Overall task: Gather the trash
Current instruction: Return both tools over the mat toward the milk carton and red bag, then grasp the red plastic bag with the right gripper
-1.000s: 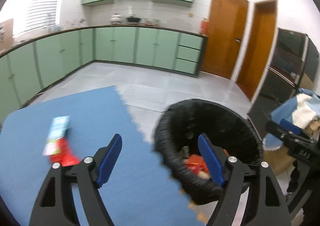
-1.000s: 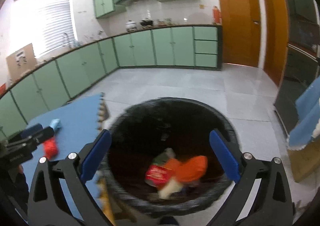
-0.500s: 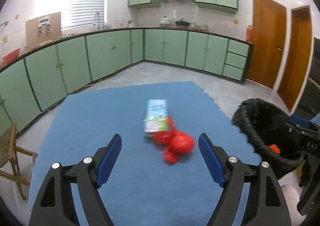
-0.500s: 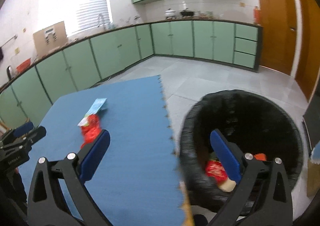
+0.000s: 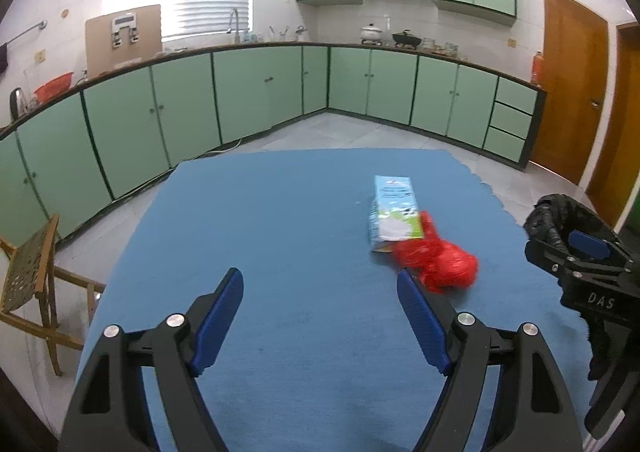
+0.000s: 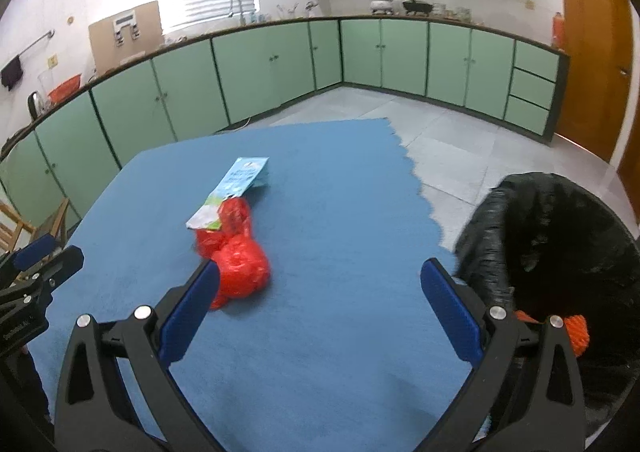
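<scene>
On the blue mat (image 5: 304, 220) (image 6: 320, 188) lie a light blue milk carton (image 5: 394, 214) (image 6: 236, 188) and a crumpled red plastic bag (image 5: 438, 262) (image 6: 236, 256), touching each other. My left gripper (image 5: 320, 316) hovers open over bare mat, the bag just beyond its right finger. My right gripper (image 6: 320, 304) is open too, with the red bag by its left finger. The black-lined trash bin (image 6: 560, 248) (image 5: 560, 212) stands off the mat's right edge, orange trash (image 6: 576, 332) showing inside it. Each gripper shows at the edge of the other's view.
Green cabinets (image 5: 256, 100) run along the far walls under a counter with pots. A wooden chair (image 5: 32, 276) stands left of the mat. Wooden doors (image 5: 572, 100) are at the right. Grey tiled floor (image 6: 460, 140) lies beyond the mat.
Both views have swung left, away from the bin and onto the mat. The carton and red bag now sit nearer the grippers. Both grippers have stayed open.
</scene>
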`<state>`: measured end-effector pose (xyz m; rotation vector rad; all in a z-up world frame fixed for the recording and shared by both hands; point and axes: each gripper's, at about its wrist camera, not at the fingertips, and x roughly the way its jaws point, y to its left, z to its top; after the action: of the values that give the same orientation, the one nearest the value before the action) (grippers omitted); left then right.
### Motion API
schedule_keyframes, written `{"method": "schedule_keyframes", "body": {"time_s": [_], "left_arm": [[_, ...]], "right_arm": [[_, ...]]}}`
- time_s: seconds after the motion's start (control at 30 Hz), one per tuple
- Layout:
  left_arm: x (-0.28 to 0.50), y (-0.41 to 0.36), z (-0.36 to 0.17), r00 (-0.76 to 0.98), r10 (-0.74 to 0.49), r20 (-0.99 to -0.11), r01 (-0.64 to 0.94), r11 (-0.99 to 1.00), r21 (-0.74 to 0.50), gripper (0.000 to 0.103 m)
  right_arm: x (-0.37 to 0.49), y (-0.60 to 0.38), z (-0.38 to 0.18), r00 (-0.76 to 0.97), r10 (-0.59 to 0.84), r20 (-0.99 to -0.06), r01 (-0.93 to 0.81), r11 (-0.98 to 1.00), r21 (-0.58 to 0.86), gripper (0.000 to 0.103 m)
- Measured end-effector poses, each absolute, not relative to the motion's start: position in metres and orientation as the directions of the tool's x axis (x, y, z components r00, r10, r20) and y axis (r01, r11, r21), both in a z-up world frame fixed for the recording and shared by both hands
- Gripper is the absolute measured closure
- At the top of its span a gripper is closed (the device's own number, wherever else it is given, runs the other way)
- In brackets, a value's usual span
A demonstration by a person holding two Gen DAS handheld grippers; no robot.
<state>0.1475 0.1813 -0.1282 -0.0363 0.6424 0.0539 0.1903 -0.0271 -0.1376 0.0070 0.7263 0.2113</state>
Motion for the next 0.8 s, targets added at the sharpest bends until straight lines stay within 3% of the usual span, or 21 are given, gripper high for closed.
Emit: {"method": "schedule_keyframes", "body": {"time_s": [0.57, 0.67, 0.8], "left_arm": [[0.159, 0.204, -0.146, 0.773, 0.067, -0.631, -0.111, 0.993, -0.03, 0.025], [0.16, 0.206, -0.147, 0.77, 0.068, -0.635, -0.118, 0.992, -0.036, 0.025], [0.16, 0.209, -0.148, 0.767, 0.071, -0.638, -0.125, 0.991, -0.04, 0.025]], "right_arm": [[0.219, 0.022, -0.16, 0.667, 0.23, -0.708, -0.276, 0.96, 0.052, 0.006], [0.223, 0.026, -0.164, 0.656, 0.229, -0.719, -0.279, 0.959, 0.051, 0.011], [0.229, 0.03, -0.172, 0.619, 0.242, -0.747, -0.293, 0.954, 0.067, 0.03]]}}
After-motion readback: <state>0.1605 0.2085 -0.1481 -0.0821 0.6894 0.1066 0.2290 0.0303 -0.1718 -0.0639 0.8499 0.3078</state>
